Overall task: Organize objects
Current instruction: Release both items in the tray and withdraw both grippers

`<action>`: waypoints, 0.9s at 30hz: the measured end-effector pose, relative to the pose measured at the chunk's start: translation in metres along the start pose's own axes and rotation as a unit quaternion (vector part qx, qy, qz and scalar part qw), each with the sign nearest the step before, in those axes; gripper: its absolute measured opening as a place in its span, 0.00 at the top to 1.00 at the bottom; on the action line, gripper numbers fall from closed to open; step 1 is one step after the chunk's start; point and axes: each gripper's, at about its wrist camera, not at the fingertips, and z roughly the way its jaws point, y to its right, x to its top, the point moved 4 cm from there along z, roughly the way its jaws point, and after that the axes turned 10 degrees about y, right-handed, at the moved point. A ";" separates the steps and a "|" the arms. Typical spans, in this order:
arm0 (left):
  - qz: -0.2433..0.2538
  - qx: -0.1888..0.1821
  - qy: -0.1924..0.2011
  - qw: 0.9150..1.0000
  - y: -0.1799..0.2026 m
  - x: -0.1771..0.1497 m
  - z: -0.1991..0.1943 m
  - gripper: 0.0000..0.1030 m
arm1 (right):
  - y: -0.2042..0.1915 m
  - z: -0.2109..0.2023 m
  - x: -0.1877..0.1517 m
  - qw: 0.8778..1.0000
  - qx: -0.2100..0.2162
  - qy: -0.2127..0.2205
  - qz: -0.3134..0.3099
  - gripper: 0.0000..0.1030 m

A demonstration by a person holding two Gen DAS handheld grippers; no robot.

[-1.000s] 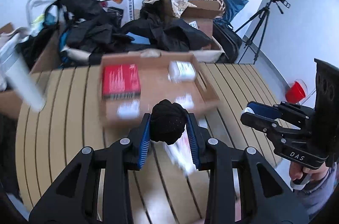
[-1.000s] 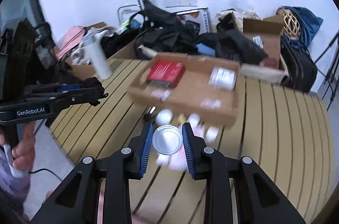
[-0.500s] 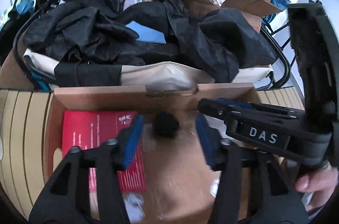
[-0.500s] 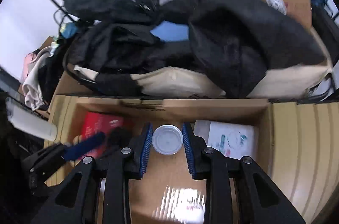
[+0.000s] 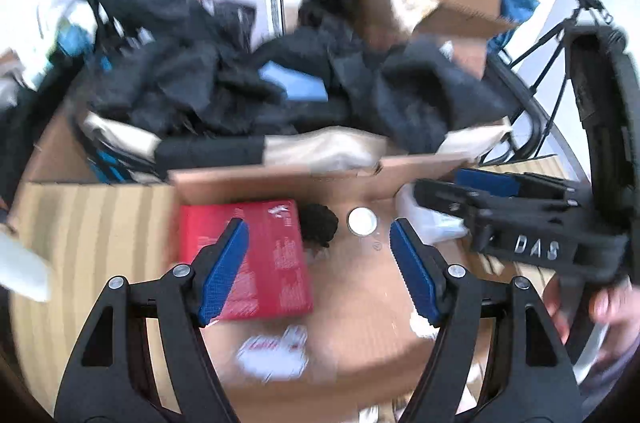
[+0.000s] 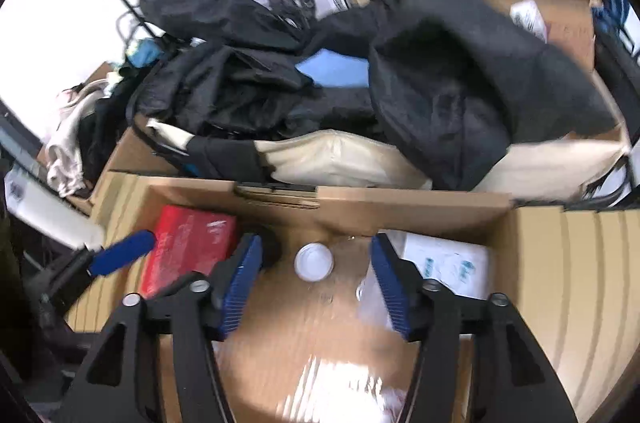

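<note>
Both claws are over the cardboard tray (image 6: 412, 201) now, and both are letting go. The left claw (image 5: 318, 243) has just been opening: a second ago it pinched the black fuzzy ball (image 5: 319, 225), and now its blue pads stand wide apart with the ball lying free on the tray floor, beside the edge of the red box (image 5: 256, 255). The right claw (image 6: 316, 279) has just been opening too. Half a second ago it clamped the small white-lidded jar (image 6: 314, 261); now the jar sits on the cardboard in the gap between the jaws, touched by neither pad. In the left view the jar (image 5: 362, 221) rests just right of the ball, both near the tray's far wall. The white packet (image 6: 444, 265) lies in the tray's right part, behind the right claw's finger. A second ago both claws hung over the slatted bench (image 6: 576, 283) short of the tray. The picture is blurred throughout.
</note>
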 end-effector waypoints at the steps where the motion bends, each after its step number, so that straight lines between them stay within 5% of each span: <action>1: 0.013 -0.003 0.013 1.000 0.002 0.006 -0.028 0.29 | -0.001 -0.013 0.001 1.000 -0.002 0.003 -0.002 0.36; 5: 0.045 0.038 0.073 0.996 -0.003 0.024 -0.141 0.11 | -0.003 -0.097 0.001 1.000 -0.005 0.005 -0.017 0.31; 10: 0.038 0.095 0.107 0.989 -0.014 0.025 -0.266 0.04 | -0.001 -0.224 -0.013 0.997 -0.048 0.026 -0.050 0.31; 14: 0.033 0.122 0.114 0.985 -0.012 0.003 -0.340 0.00 | -0.020 -0.313 -0.041 0.996 -0.036 0.043 -0.066 0.30; 18: 0.050 0.138 0.104 0.984 0.004 -0.041 -0.394 0.00 | -0.053 -0.387 -0.086 0.991 -0.016 0.077 -0.107 0.27; 21: 0.081 0.125 0.138 0.979 0.019 -0.092 -0.423 0.00 | -0.070 -0.413 -0.123 0.987 -0.001 0.096 -0.131 0.18; 24: 0.094 0.159 0.137 0.973 0.026 -0.143 -0.434 0.00 | -0.078 -0.422 -0.178 0.986 -0.019 0.103 -0.131 0.18; 27: 0.043 0.110 0.117 0.986 0.032 -0.205 -0.450 0.00 | -0.089 -0.440 -0.241 0.986 -0.020 0.122 -0.111 0.18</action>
